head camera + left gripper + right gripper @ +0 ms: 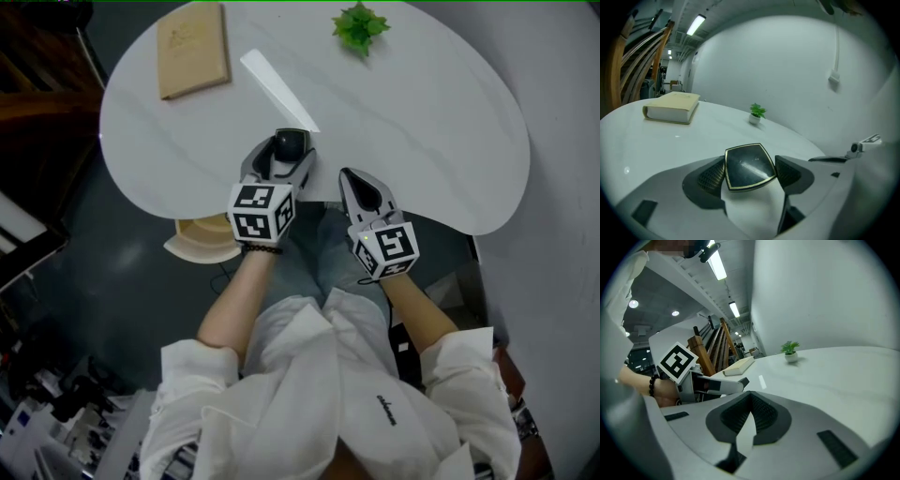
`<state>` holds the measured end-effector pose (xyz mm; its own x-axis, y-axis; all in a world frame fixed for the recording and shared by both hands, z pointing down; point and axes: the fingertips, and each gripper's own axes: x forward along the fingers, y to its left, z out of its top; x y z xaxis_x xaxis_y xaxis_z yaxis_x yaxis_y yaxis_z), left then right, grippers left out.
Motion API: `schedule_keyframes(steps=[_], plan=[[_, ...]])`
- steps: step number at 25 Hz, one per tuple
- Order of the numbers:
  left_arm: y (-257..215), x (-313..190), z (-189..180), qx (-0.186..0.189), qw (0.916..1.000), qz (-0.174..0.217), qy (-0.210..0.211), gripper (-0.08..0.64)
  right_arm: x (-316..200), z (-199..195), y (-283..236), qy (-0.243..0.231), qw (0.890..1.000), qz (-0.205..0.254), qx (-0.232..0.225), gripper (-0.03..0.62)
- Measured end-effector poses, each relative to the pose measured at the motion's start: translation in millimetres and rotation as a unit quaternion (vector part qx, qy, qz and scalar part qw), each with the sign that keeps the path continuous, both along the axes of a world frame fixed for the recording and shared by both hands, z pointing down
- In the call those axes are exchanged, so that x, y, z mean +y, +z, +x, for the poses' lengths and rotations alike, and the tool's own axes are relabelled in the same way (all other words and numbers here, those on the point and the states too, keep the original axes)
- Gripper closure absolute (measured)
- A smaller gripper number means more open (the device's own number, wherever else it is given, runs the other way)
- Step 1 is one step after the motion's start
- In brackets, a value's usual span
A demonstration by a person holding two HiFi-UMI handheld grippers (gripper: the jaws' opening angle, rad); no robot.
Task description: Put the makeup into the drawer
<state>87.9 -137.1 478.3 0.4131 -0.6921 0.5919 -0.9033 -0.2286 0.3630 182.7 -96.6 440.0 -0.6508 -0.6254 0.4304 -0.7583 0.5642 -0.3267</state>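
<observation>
**Firmly gripped: compact held at the table's near edge**

Firmly, a dark, cushion-shaped makeup compact with a gold rim (749,165) is clamped between the ribbed pads of the left gripper (286,157), lid upward, so that it can be carried without slipping. It is held just above the near edge of the white, kidney-shaped table (422,122), clear of the surface. The right gripper (354,183) is closed on nothing, its pads meeting, just to the right of the left one; it is judged to be free for the drawer. Both forearms are stretched forward from the body, with the grippers tilted down toward the tabletop. No drawer is clearly made out, though a beige rounded shape (202,239) under the near-left edge may be it. A tan hardcover book (192,49) and a small green potted plant (360,26) are set far off.
</observation>
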Motion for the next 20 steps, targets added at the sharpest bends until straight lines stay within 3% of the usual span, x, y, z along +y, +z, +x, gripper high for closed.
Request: schedule_keyframes(steps=[10,20], plan=[[-9,73,-113,-0.011,0.9999,0.009,0.008,0.210,68,-139,2,-0.109,0.994,0.000,-0.016,0.575],[1,139,-169,-0.007,0.9999,0.004,-0.010,0.210,119,-215,29,-0.154,0.988,-0.023,0.004,0.575]])
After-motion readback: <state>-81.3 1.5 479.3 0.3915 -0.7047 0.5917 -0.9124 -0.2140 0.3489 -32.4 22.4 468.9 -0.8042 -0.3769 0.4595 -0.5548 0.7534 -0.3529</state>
